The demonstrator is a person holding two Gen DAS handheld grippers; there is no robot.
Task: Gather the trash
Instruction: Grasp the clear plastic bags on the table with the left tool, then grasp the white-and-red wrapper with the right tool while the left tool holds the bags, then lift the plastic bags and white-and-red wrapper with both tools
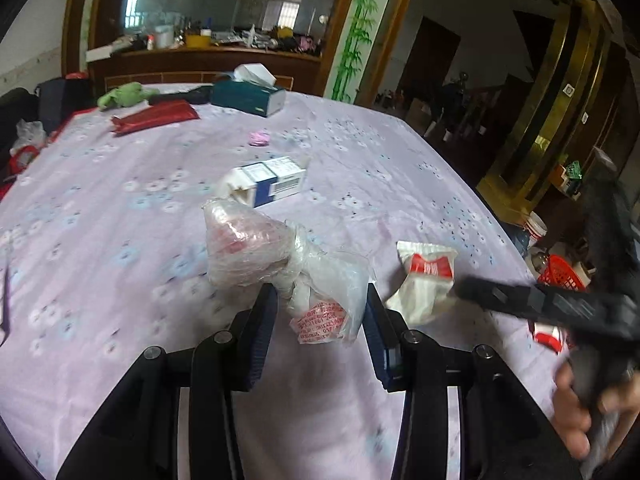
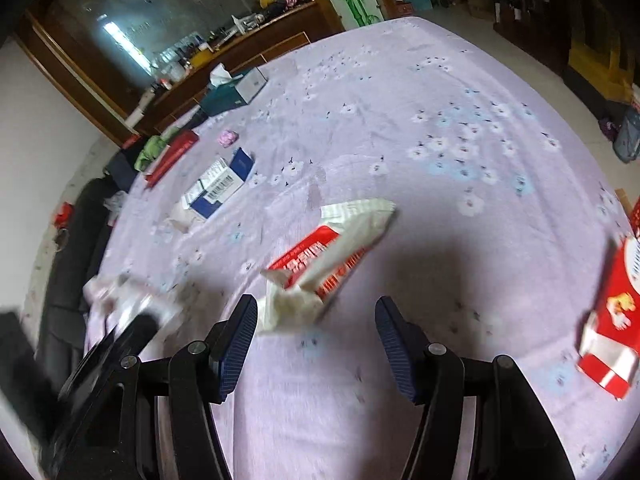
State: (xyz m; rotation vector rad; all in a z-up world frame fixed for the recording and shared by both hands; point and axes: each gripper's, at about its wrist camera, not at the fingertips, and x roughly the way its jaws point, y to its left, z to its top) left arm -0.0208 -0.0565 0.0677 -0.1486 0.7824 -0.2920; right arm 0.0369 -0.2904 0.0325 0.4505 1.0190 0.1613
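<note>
Both claws stand spread to straddle litter on the lilac-clothed table: the left claw around a crumpled clear plastic bag, the right claw near a torn red-and-white wrapper, neither yet gripped.

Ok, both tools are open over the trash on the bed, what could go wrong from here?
1. The left tool straddles only the loose tail of the knotted plastic bag; thin film may slip out.
2. The right tool reaches only the crumpled end of the red and white wrapper, so it could pinch the bedsheet too.
</note>
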